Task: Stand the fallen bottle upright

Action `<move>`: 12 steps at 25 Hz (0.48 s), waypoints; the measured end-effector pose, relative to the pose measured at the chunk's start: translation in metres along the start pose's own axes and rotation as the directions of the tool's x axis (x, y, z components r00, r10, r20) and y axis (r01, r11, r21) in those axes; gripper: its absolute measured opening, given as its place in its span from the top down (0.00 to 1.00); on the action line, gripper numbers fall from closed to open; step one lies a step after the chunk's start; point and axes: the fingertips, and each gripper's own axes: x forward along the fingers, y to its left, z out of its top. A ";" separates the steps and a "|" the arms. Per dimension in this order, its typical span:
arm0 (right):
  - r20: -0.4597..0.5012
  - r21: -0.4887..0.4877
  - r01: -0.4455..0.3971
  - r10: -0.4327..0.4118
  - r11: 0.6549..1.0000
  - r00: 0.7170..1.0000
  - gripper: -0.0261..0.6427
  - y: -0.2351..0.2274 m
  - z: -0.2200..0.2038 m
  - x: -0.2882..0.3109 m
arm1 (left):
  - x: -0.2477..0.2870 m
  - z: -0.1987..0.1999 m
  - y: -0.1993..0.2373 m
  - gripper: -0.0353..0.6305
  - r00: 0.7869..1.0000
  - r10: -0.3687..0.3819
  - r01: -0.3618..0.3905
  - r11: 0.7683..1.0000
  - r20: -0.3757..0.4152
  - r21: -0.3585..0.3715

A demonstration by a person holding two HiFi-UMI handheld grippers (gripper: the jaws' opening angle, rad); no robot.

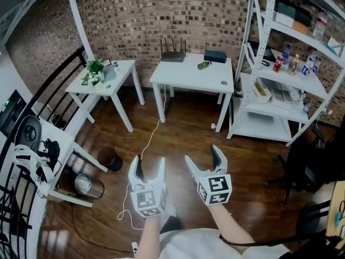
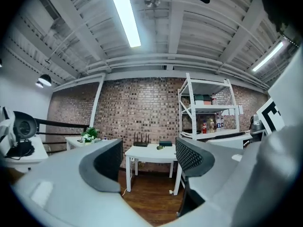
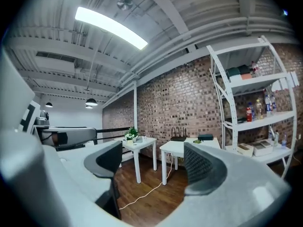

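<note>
The fallen bottle (image 1: 204, 65) is a small green one lying on its side on the white table (image 1: 183, 79) against the brick wall, between a router (image 1: 173, 55) and a dark box (image 1: 215, 55). It also shows far off as the green bottle (image 2: 160, 147) in the left gripper view and the same bottle (image 3: 197, 141) in the right gripper view. My left gripper (image 1: 149, 166) and right gripper (image 1: 204, 156) hang side by side over the wooden floor, well short of the table. Both point level toward it, open, with nothing between the jaws.
A smaller white table (image 1: 116, 82) with a potted plant (image 1: 96, 69) stands to the left. A white shelf unit (image 1: 269, 99) with several bottles stands to the right. A black bin (image 1: 110, 159), a metal can (image 1: 85, 184) and a white cable (image 1: 145, 147) are on the floor; an office chair (image 1: 304, 169) is at right.
</note>
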 end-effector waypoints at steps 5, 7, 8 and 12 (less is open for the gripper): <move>0.035 0.021 0.002 -0.003 1.000 0.999 0.38 0.017 0.027 0.078 | 0.068 0.027 0.057 0.41 0.998 -0.026 0.027 1.000 0.058 -0.014; 0.024 0.029 0.013 -0.014 0.999 1.000 0.38 0.020 0.026 0.099 | 0.088 0.027 0.071 0.42 0.997 -0.041 0.042 0.999 0.059 -0.030; 0.019 0.030 0.020 -0.020 0.999 1.000 0.38 0.020 0.023 0.108 | 0.097 0.024 0.077 0.42 0.997 -0.049 0.051 0.998 0.055 -0.036; -0.008 0.059 0.059 -0.059 0.997 0.998 0.38 0.010 0.014 0.139 | 0.139 0.003 0.084 0.42 0.995 -0.097 0.098 0.994 0.004 -0.042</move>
